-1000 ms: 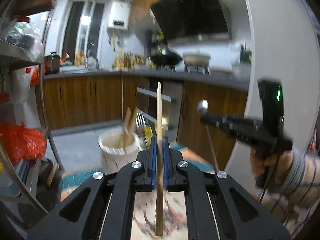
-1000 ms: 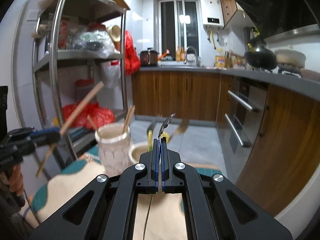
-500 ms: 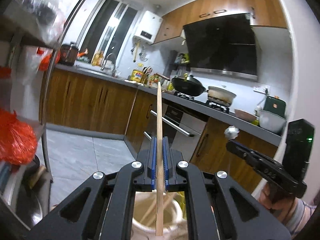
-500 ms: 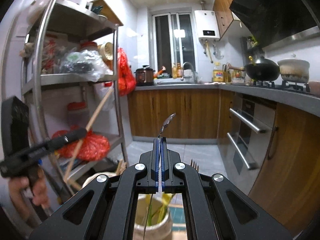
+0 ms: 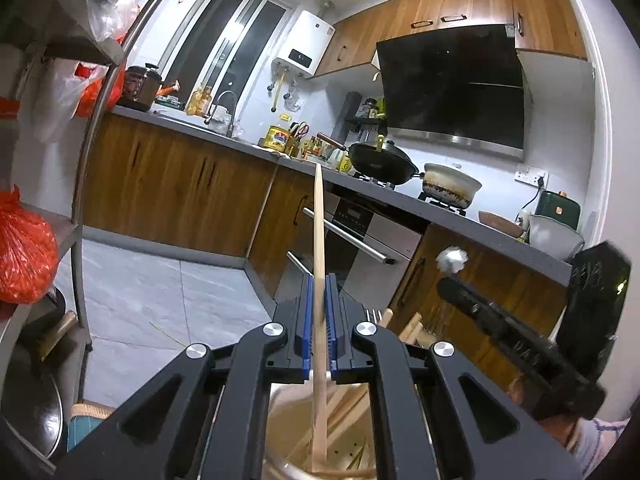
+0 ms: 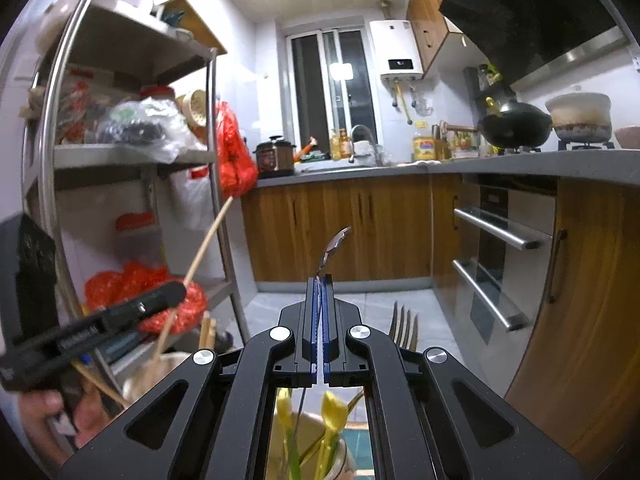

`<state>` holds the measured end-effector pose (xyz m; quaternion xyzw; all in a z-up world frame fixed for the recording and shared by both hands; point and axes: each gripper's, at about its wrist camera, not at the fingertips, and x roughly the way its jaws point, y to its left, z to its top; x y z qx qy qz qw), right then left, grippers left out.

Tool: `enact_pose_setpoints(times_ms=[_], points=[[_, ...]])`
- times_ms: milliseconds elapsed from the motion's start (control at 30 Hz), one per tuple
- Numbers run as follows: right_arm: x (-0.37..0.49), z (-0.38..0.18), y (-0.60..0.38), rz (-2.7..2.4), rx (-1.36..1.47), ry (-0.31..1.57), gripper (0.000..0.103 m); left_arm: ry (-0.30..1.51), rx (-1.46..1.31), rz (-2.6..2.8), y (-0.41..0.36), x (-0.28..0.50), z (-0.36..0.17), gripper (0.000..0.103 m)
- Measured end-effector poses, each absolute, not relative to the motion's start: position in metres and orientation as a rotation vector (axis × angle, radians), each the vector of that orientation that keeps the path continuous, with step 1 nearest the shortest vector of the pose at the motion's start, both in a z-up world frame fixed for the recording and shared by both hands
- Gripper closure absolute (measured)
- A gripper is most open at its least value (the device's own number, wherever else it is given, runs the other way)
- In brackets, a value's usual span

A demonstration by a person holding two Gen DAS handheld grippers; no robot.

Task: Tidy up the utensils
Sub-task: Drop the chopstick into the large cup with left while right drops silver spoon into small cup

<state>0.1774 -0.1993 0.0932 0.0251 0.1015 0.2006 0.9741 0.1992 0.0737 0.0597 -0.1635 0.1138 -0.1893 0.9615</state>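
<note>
My left gripper [image 5: 319, 280] is shut on a wooden chopstick [image 5: 318, 240] held upright; its lower end reaches into a pale holder [image 5: 320, 440] with several wooden chopsticks, right below the jaws. My right gripper [image 6: 319, 280] is shut on a thin metal spoon [image 6: 334, 246], bowl end up, its handle hanging over a second holder [image 6: 344, 456] with yellow-handled utensils and a fork [image 6: 404, 326]. The right gripper [image 5: 452, 284] shows at the right of the left wrist view with the spoon bowl [image 5: 451, 259]. The left gripper [image 6: 176, 292] shows at the left of the right wrist view.
A metal shelf rack [image 6: 60, 152] with bags and jars stands to the left. Wooden cabinets, an oven [image 6: 500, 248] and a grey counter with a wok [image 5: 378, 162] and a pot run along the back and right. Grey tile floor [image 5: 160, 292] lies between.
Both grippers rose and came over the holders. The chopstick's lower end now sits inside the chopstick holder; the spoon handle hangs over the other holder. Both stay shut.
</note>
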Motion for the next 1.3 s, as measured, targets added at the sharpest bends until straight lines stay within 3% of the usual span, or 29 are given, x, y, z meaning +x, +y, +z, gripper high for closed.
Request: enact_pose_setpoints(times_ms=[533,767,1067,1300], points=[[0.175,0.062,-0.198,0.441,0.019,0.311,0.1,0.273,-0.319,-0.382,0.084,0.19,0.055,0.097],[0.168,0.07,-0.202,0.442,0.029,0.308,0.084,0.269,-0.29,-0.359,0.084,0.183,0.069,0.097],[0.131,0.086,-0.234,0.419,0.063,0.305,0.079,0.256,-0.213,-0.322,0.089,0.147,0.095,0.096],[0.101,0.071,-0.256,0.407,0.07,0.363,0.078,0.306,-0.139,-0.282,0.082,0.101,0.077,0.096]])
